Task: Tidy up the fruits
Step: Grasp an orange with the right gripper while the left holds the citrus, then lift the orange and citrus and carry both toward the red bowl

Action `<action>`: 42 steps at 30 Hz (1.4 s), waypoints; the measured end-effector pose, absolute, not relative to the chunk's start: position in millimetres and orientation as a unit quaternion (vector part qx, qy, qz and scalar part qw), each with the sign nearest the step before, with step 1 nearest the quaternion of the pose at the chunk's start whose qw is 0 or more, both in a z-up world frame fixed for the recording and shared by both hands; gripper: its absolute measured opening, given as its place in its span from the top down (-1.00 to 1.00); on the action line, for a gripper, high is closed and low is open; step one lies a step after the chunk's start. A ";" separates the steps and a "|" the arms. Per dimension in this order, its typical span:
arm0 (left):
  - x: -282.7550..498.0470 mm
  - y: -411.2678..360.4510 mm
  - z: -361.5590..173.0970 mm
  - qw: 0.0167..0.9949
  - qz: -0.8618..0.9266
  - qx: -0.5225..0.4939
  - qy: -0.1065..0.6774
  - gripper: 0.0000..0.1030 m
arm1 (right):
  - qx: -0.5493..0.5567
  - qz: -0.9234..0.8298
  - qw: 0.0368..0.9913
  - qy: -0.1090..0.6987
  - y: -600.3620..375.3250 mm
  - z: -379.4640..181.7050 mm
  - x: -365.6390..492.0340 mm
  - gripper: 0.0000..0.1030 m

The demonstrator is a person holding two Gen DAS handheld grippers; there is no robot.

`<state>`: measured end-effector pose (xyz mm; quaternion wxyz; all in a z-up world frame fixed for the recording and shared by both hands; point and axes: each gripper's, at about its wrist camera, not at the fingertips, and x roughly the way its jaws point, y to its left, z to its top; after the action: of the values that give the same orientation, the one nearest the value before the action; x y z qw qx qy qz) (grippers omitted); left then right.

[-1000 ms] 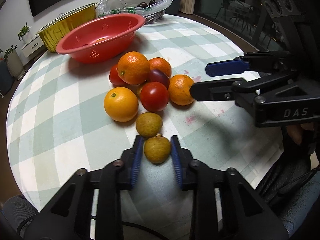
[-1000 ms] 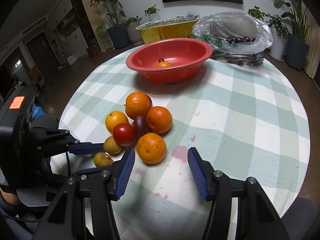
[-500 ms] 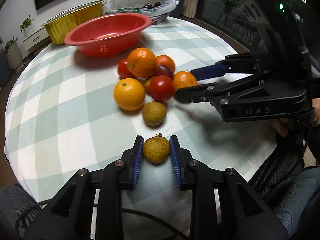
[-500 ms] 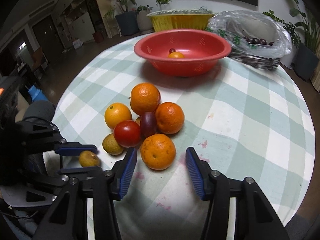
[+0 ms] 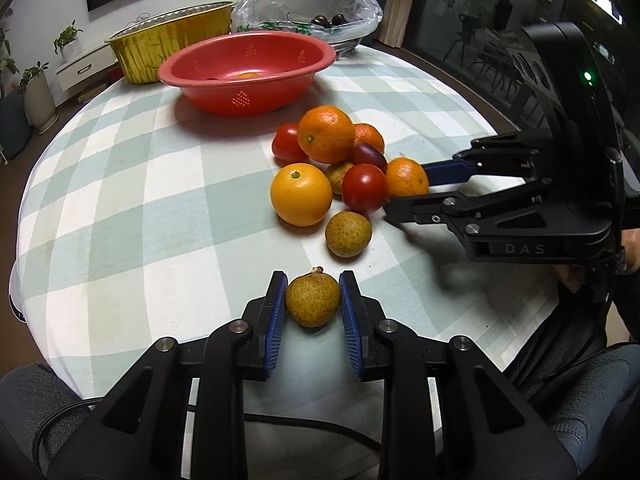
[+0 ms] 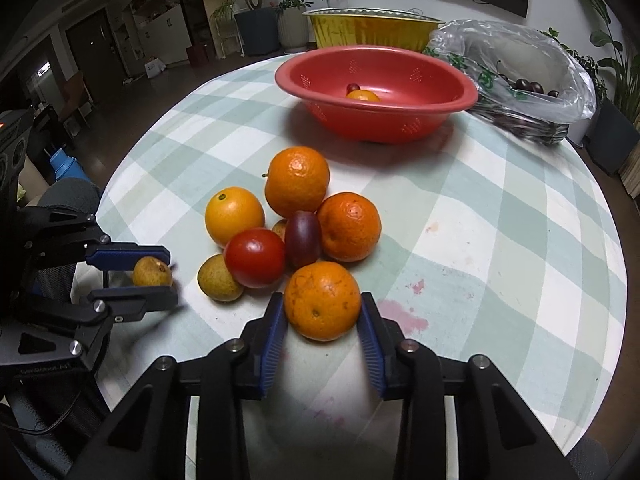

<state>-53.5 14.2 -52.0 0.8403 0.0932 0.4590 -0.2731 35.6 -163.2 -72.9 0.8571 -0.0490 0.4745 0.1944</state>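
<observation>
Item one, a small brown speckled fruit (image 5: 313, 299): I have it clamped between the blue pads of my left gripper (image 5: 313, 304), near the close edge of the surface (image 5: 120, 208), set apart from the pile. Item two, the nearest orange (image 6: 322, 301): it sits between the pads of my right gripper (image 6: 323, 320), whose jaws are closing; the left pad meets its skin, and whether the right pad touches I cannot tell. Item three, the pile just beyond: a red tomato (image 6: 255, 257), a dark plum (image 6: 303, 238), a second brown fruit (image 6: 218, 279), a yellow-orange citrus (image 6: 234, 216), two more oranges, one tall (image 6: 297, 181) and one to its right (image 6: 349, 226), all touching or nearly so. A second tomato (image 5: 288, 143) shows behind the tall orange in the left view. Item four, farther back: a red perforated bowl (image 6: 420, 120) holding an orange and a small dark fruit, a gold foil tray (image 6: 372, 32) behind it, and a clear bag (image 6: 516, 60) with dark cherries at right.
</observation>
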 end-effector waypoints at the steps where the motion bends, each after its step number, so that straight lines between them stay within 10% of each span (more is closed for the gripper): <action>1: -53.3 15.0 -51.2 0.841 -0.272 0.092 0.458 0.52 | -0.047 0.194 0.857 0.475 -163.8 -72.6 34.5 0.25; 42: 4.0 50.3 -1.7 0.875 -0.242 0.071 0.414 0.52 | 0.066 0.145 0.874 0.459 -236.0 -46.6 33.1 0.26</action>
<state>4.0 50.3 -1.7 0.8747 0.0712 0.4140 -0.2419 33.1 -236.0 -46.6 0.8740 0.0661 0.4591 0.1448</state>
